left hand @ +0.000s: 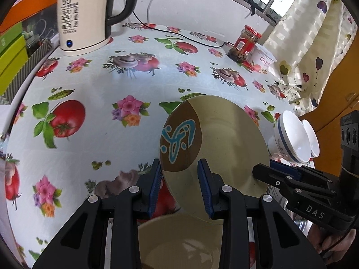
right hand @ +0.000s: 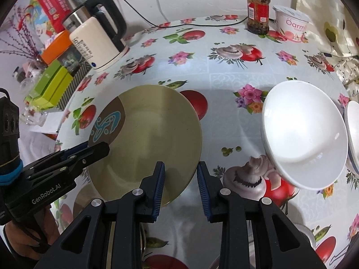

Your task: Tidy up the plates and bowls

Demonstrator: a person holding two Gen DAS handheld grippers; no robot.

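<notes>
A beige plate (left hand: pixel 224 134) with a brown patch and a blue design hangs tilted above the table. My left gripper (left hand: pixel 180 174) is shut on its near rim. My right gripper (left hand: pixel 263 168) clamps the plate's right edge. In the right wrist view the same plate (right hand: pixel 148 130) sits between the right gripper's (right hand: pixel 180 174) pads, and the left gripper (right hand: pixel 98 145) bites its left rim. A second beige dish (left hand: pixel 179 242) lies on the table under the held plate. Two white bowls (right hand: pixel 305 134) with blue bands (left hand: pixel 291 139) stand to the right.
A cream electric kettle (right hand: pixel 98 35) and its cables stand at the back left, beside green and orange boxes (right hand: pixel 51 83). A red-lidded jar (right hand: pixel 258 11) and a yogurt tub (right hand: pixel 291 22) stand at the back right. A curtain (left hand: pixel 303 33) hangs past the flowered tablecloth's (left hand: pixel 101 78) right edge.
</notes>
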